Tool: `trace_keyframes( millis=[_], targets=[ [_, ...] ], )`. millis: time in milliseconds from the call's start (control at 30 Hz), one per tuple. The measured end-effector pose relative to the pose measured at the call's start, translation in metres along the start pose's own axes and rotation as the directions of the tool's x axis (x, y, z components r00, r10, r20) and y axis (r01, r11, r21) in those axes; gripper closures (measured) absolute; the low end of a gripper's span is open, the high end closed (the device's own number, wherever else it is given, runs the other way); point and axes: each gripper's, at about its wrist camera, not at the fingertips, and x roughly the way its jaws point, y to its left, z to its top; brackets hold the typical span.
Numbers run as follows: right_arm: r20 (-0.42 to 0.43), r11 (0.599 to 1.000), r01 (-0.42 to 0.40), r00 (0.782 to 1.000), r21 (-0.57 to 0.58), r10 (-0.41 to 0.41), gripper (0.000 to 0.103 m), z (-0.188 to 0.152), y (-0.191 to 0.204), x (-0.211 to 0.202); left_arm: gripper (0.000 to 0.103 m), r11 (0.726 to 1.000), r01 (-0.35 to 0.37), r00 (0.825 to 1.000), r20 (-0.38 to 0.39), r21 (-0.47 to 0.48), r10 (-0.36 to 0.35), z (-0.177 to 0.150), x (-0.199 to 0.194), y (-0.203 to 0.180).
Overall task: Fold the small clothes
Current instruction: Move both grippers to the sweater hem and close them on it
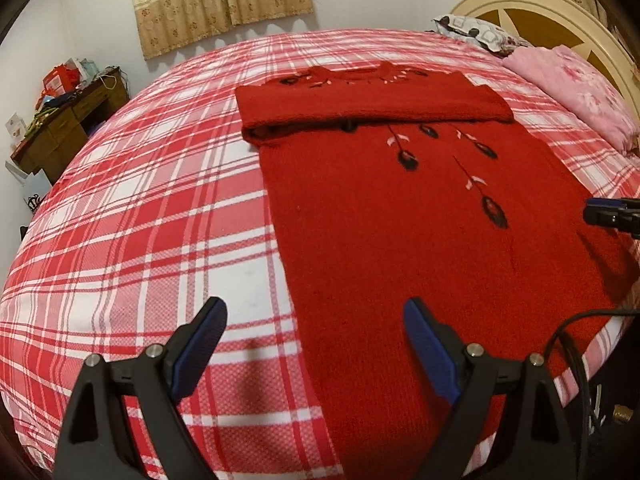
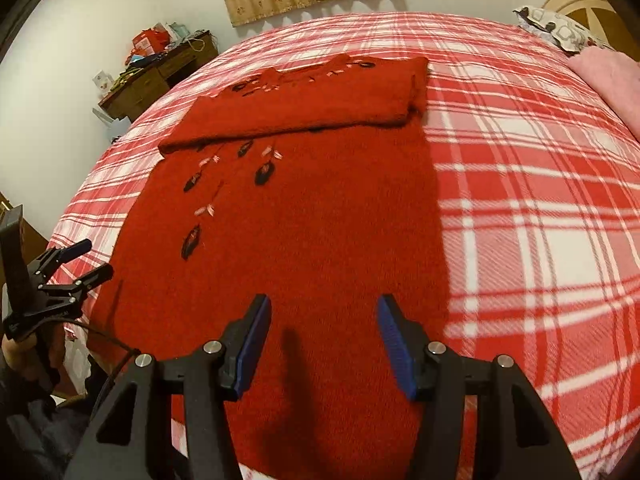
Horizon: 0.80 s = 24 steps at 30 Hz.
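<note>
Sweater: I see the red sweater (image 1: 400, 220) lying flat on the bed (image 1: 140, 200), its sleeves folded across the chest in a band at the far end, its hem towards me.
Left gripper: my left gripper (image 1: 316, 320) hangs over the sweater's near left edge, jaws wide apart and empty, one finger above the checked cover and the other above the knit.
Right gripper: my right gripper (image 2: 324, 316) is above the lower body of the sweater, jaws parted and nothing between them; I see the pads clear of the cloth.
Each other: in the right wrist view the left gripper shows at the left border, with a hand (image 2: 16, 356) on its grip; in the left wrist view the right gripper's tip pokes in from the right.
Cable: a black cable (image 1: 576, 344) loops by the near right corner of the sweater.
Pillows: a pink pillow (image 1: 572, 92) and a patterned pillow (image 1: 476, 32) sit at the headboard (image 1: 532, 4), apart from the sweater.
Worktop: a cluttered wooden worktop (image 1: 68, 120) stands beyond the bed's left edge, under a curtain (image 1: 220, 0).
Open room: bare checked cover stretches on both sides of the sweater.
</note>
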Motion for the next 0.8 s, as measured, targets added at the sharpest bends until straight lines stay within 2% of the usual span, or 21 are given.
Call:
trace_keyframes(
  millis=[133,367,600,800],
  targets=[
    [0.003,0.999,0.013,1.000,0.031,-0.013,0.047,-0.012,-0.011,-0.010,0.011,1.000,0.016,1.000,-0.004,-0.018,-0.016,-0.006,-0.005,0.002],
    [0.005,0.999,0.008,1.000,0.052,-0.008,0.046,-0.042,-0.012,-0.024,0.011,0.989,0.102,0.992,-0.056,-0.110,-0.109,-0.031,-0.009,0.003],
    [0.024,0.999,0.025,0.999,0.023,-0.026,0.046,-0.066,-0.003,-0.034,0.021,0.967,0.174,0.977,-0.092,-0.186,-0.193,-0.048,-0.016,0.008],
    [0.029,0.999,0.041,0.999,-0.009,-0.041,0.046,-0.077,0.002,-0.041,0.030,0.954,0.197,0.968,-0.108,-0.226,-0.225,-0.054,-0.016,0.012]
  ],
)
